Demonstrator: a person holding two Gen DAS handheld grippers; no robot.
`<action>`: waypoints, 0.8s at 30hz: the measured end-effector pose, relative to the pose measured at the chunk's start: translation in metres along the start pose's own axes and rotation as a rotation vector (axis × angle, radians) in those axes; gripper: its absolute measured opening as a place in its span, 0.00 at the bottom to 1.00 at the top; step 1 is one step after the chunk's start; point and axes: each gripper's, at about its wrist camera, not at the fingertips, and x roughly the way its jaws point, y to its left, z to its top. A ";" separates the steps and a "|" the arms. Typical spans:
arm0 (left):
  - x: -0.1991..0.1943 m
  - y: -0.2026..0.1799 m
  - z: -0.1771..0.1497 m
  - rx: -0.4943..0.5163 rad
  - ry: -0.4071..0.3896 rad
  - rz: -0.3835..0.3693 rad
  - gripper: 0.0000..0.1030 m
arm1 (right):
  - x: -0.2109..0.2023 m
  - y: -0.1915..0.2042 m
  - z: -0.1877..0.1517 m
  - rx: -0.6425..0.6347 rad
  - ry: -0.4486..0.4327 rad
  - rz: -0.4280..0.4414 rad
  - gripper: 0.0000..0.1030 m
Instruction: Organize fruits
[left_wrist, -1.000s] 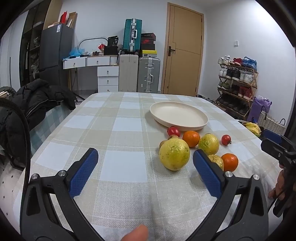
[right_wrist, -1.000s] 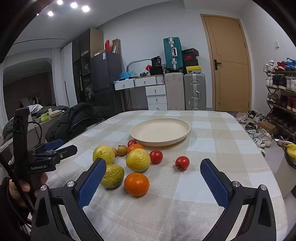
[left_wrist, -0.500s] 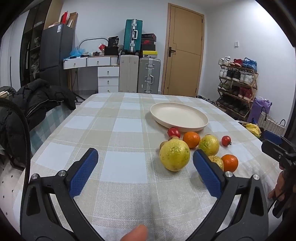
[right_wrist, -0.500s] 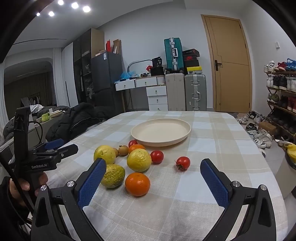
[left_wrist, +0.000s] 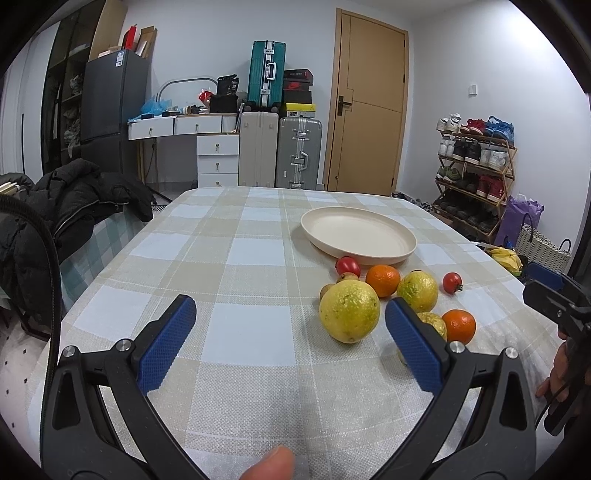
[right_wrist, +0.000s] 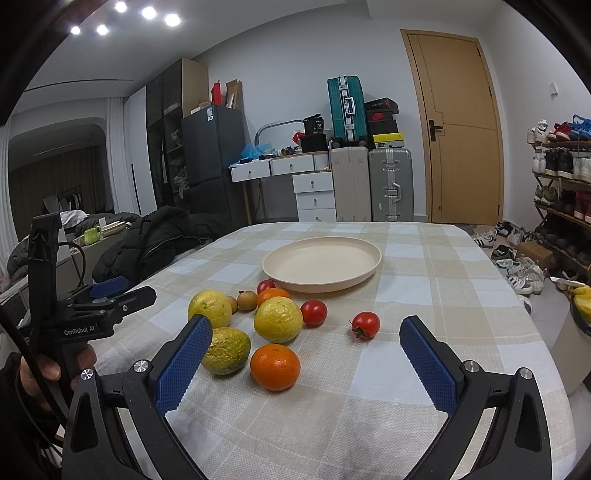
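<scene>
A cream plate (left_wrist: 358, 235) (right_wrist: 322, 263) sits empty on the checked tablecloth (left_wrist: 236, 254). In front of it lies a cluster of fruit: yellow lemons (left_wrist: 349, 311) (right_wrist: 277, 319), oranges (left_wrist: 383, 280) (right_wrist: 274, 366), red tomatoes (left_wrist: 452, 283) (right_wrist: 365, 324) and a small brown fruit (right_wrist: 246, 300). My left gripper (left_wrist: 291, 339) is open and empty, with the big lemon just ahead between its fingers. My right gripper (right_wrist: 306, 362) is open and empty, with an orange just ahead of it. Each gripper shows at the edge of the other's view.
A chair with a black jacket (left_wrist: 74, 206) stands at the table's left side. Suitcases (left_wrist: 266, 147), drawers and a door (left_wrist: 369, 110) are at the back wall. A shoe rack (left_wrist: 476, 170) and a basket stand right of the table.
The right gripper has moved slightly closer to the fruit. The left gripper has barely shifted. No fruit has moved.
</scene>
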 end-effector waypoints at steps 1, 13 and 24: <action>0.001 -0.001 0.000 0.000 0.003 -0.003 0.99 | 0.000 0.000 0.000 0.001 -0.001 0.001 1.00; 0.001 0.001 0.000 -0.007 0.002 -0.003 0.99 | -0.001 -0.002 -0.001 0.004 -0.002 0.007 1.00; 0.000 0.002 0.001 -0.012 0.000 -0.003 0.99 | -0.001 0.000 0.000 -0.009 -0.001 0.006 1.00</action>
